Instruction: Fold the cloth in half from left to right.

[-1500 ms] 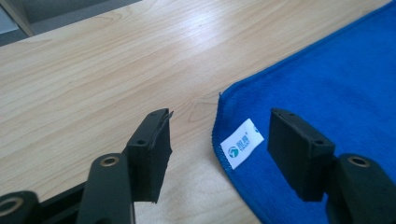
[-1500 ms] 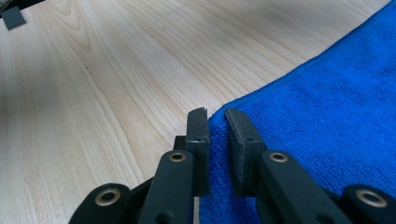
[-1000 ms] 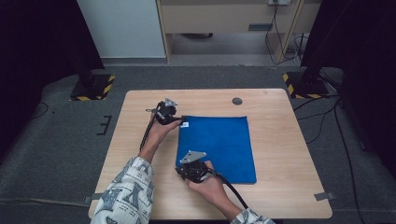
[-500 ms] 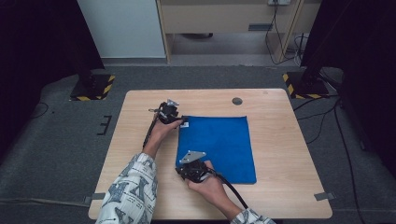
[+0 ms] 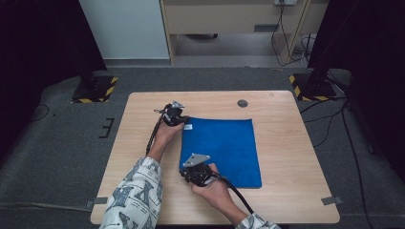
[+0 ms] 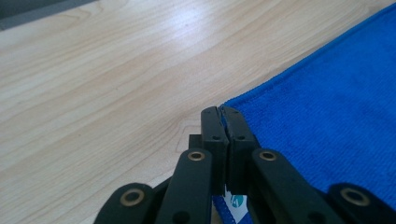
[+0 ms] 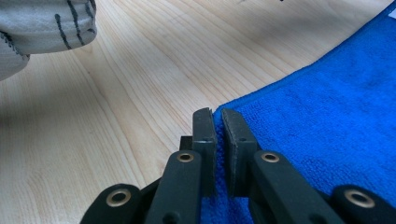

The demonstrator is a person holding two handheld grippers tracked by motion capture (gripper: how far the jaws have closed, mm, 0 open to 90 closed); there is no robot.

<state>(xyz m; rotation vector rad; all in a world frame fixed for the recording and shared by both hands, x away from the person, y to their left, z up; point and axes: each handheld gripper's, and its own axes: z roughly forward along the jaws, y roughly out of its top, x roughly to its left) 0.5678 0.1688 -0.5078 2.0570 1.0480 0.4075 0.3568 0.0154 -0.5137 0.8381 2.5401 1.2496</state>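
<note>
Cloth (image 5: 222, 150) lies flat on table (image 5: 286, 143), long axis running away from the person. Left gripper (image 5: 180, 120) has just closed on its far-left corner; right gripper (image 5: 193, 172) pinches its near-left corner. Gripper views show the edge (image 6: 223, 112) between the jaws.

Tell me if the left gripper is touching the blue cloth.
Touching. In the left gripper view the left gripper has just closed, its jaws pinching the corner edge of the blue cloth, blue fabric showing between them.
</note>
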